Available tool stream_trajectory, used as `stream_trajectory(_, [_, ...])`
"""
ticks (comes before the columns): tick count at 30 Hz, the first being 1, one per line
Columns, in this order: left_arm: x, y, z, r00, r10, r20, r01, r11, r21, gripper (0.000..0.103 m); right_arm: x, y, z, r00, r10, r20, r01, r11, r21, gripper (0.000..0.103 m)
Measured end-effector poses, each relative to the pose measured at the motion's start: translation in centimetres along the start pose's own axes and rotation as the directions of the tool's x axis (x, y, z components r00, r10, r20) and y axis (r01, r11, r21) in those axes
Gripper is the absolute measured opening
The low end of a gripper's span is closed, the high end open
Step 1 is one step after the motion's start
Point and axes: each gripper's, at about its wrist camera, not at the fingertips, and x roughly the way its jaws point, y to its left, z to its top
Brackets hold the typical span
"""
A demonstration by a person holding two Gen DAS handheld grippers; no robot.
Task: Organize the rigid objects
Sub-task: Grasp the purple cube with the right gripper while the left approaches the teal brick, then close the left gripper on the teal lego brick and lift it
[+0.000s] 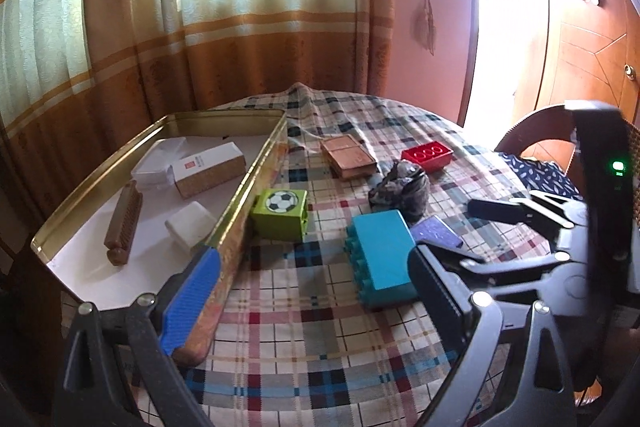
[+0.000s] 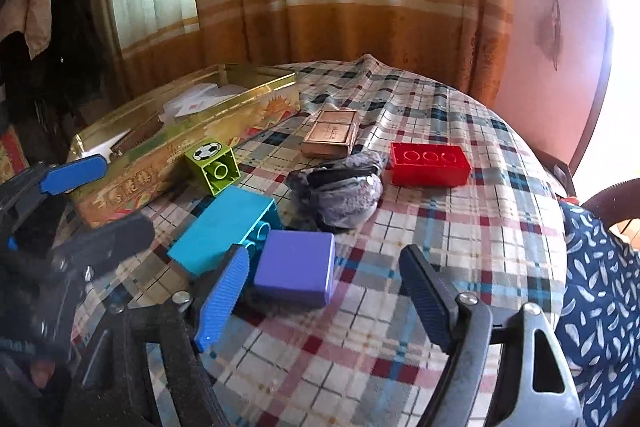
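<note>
A purple block (image 2: 296,267) lies on the checked tablecloth between the fingers of my right gripper (image 2: 326,299). Its blue finger (image 2: 224,299) is right beside the block; the black finger stands well apart, so the gripper is open. A teal brick (image 2: 228,223) lies just left of the block. My left gripper (image 1: 316,291) is open and holds nothing, with its blue finger (image 1: 192,299) at the near corner of the gold tin (image 1: 256,163) and the teal brick (image 1: 380,255) by its black finger. A green football cube (image 1: 280,213) sits against the tin's wall.
Inside the tin lie a brown comb (image 1: 124,223) and white boxes (image 1: 208,173). Farther back are a copper box (image 2: 330,137), a grey fuzzy pouch (image 2: 340,191) and a red brick (image 2: 430,163). A chair with blue patterned cloth (image 2: 600,287) stands at the table's right edge.
</note>
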Motion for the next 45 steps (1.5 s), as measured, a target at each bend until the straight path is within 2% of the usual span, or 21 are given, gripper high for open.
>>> stream_trajectory(1, [0.0, 0.0, 0.0, 1.0, 0.001, 0.001, -0.001, 1.0, 0.002, 0.096, 0.2, 0.1, 0.1, 1.0, -0.005, -0.007, 0.005, 1.0, -0.006, 0.056])
stream_trajectory(2, [0.0, -0.1, 0.0, 1.0, 0.002, 0.003, -0.002, 1.0, 0.004, 0.096, 0.5, 0.2, 0.0, 1.0, -0.016, -0.022, 0.015, 1.0, -0.017, 0.05])
stream_trajectory(5, [0.1, -0.2, 0.0, 1.0, -0.01, 0.001, 0.01, 1.0, 0.001, 0.096, 1.1, 0.2, -0.3, 0.998, -0.014, -0.058, 0.012, 1.0, -0.029, 0.042])
stream_trajectory(9, [0.3, -0.8, -0.2, 0.999, -0.038, -0.009, 0.038, 0.999, 0.008, 0.096, 0.6, -0.2, -0.7, 1.0, -0.005, -0.028, 0.005, 1.0, -0.013, 0.042])
stream_trajectory(15, [0.8, -1.2, -0.2, 0.998, -0.052, -0.03, 0.053, 0.999, 0.011, 0.096, -0.5, -2.0, -1.4, 0.998, -0.026, 0.06, 0.018, 0.992, 0.125, 0.042])
stream_trajectory(18, [1.4, -1.5, 0.2, 0.997, -0.061, -0.054, 0.062, 0.998, 0.017, 0.096, -0.5, -2.6, -1.4, 0.998, -0.038, 0.054, 0.028, 0.983, 0.179, 0.042])
stream_trajectory(26, [3.7, -2.5, 0.9, 0.991, -0.057, -0.119, 0.062, 0.997, 0.043, 0.094, -0.5, -3.1, -1.4, 0.997, -0.049, 0.055, 0.036, 0.976, 0.213, 0.042])
stream_trajectory(29, [4.8, -2.0, 0.9, 0.983, -0.075, -0.167, 0.077, 0.997, 0.009, 0.089, -0.7, -3.0, -1.5, 0.996, -0.055, 0.069, 0.039, 0.977, 0.208, 0.042])
stream_trajectory(32, [5.0, -2.6, 0.7, 0.983, -0.055, -0.174, 0.062, 0.997, 0.036, 0.083, -0.7, -3.2, -1.5, 0.996, -0.056, 0.072, 0.039, 0.976, 0.216, 0.042])
stream_trajectory(35, [5.5, -3.2, 0.5, 0.979, -0.056, -0.199, 0.071, 0.995, 0.068, 0.058, -0.6, -3.0, -1.5, 0.996, -0.055, 0.067, 0.041, 0.979, 0.2, 0.042])
stream_trajectory(36, [5.6, -3.4, 0.4, 0.977, -0.061, -0.204, 0.078, 0.994, 0.078, 0.041, -0.5, -2.9, -1.5, 0.997, -0.055, 0.059, 0.043, 0.98, 0.193, 0.042])
stream_trajectory(40, [5.2, -3.5, 0.3, 0.977, -0.094, -0.191, 0.112, 0.99, 0.09, 0.041, -0.2, -2.8, -1.4, 0.997, -0.054, 0.046, 0.045, 0.983, 0.177, 0.042])
stream_trajectory(45, [4.1, -3.4, 0.4, 0.987, -0.099, -0.128, 0.111, 0.989, 0.097, 0.041, -0.4, -2.4, -1.4, 0.996, -0.059, 0.06, 0.049, 0.986, 0.157, 0.042])
